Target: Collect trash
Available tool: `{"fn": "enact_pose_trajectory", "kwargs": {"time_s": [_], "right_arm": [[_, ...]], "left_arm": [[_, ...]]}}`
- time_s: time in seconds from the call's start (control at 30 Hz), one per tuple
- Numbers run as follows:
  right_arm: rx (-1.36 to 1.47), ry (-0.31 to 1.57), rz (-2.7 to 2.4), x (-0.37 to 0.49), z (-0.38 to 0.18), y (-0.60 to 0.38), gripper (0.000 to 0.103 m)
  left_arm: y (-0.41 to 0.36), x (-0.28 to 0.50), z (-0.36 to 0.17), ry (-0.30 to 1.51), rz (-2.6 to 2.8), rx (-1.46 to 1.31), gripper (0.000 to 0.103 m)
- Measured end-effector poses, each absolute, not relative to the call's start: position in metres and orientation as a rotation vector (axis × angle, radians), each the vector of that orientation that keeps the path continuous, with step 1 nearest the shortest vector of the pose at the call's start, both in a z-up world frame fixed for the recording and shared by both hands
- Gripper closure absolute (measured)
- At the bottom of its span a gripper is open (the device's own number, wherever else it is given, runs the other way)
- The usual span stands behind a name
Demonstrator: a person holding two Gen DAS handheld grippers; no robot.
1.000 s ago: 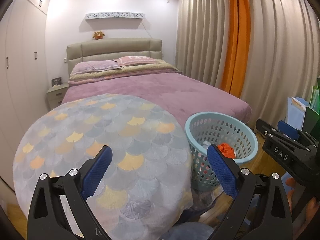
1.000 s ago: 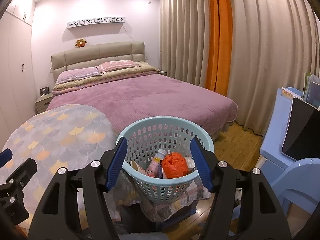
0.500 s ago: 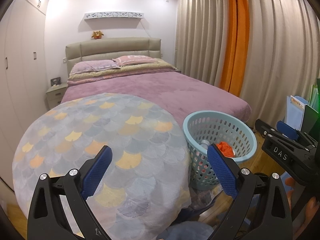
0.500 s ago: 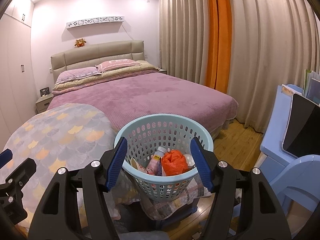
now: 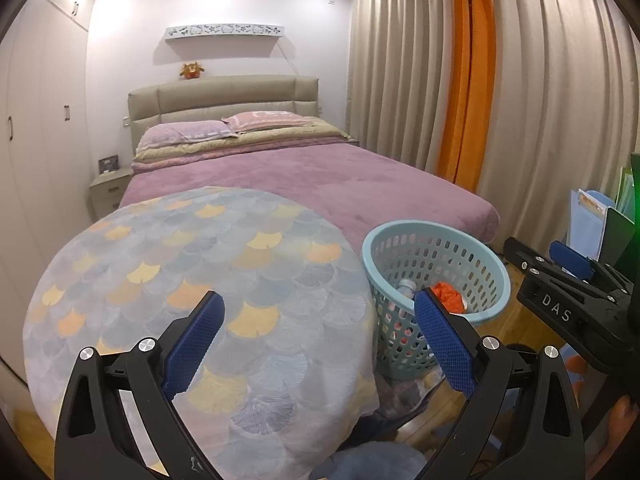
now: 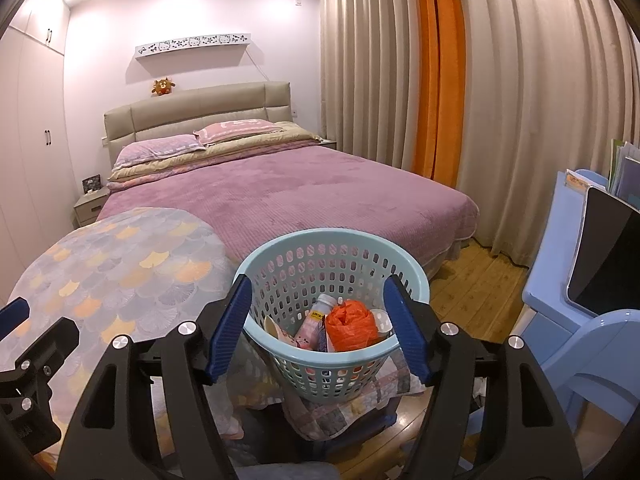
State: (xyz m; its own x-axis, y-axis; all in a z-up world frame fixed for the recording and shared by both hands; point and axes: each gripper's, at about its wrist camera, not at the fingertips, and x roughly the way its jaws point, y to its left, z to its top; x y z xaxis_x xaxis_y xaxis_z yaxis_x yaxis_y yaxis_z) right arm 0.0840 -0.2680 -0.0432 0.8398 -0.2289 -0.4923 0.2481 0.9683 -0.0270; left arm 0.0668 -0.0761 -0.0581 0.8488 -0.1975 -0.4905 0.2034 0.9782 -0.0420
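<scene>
A light blue perforated basket stands on a low cloth-covered stand in front of the bed. It holds a crumpled orange plastic bag, a small pink bottle and other trash. My right gripper is open and empty, its blue pads either side of the basket's near rim. The basket also shows at the right of the left wrist view. My left gripper is open and empty over a round table with a scale-pattern cloth. The right gripper shows at the far right of the left wrist view.
A bed with a purple cover fills the middle of the room. Beige and orange curtains hang on the right. A blue child's desk and chair with a dark screen stand at the right. A wardrobe lines the left wall.
Both views have drifted slightly; the basket sits a little lower and farther right in the left wrist view. Both grippers stay open and empty.
</scene>
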Motion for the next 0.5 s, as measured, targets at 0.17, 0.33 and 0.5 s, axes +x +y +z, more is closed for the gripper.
{"fn": "enact_pose_trajectory", "kwargs": {"time_s": [0.17,0.33,0.5], "right_arm": [[0.038,0.515,-0.252,0.0838,-0.0428,-0.2684,0.038],[0.038,0.515,-0.252,0.0839,-0.0429,-0.2681,0.038],[0.039,0.514,-0.251,0.0839,-0.043,-0.268,0.038]], "left_arm": [[-0.0756,0.0674,-0.0577,0.515,-0.212,0.011,0.01],[-0.0754,0.0676,-0.0579,0.515,-0.212,0.012,0.01],[-0.0758,0.0675,-0.0581,0.516,-0.211,0.012,0.01]]}}
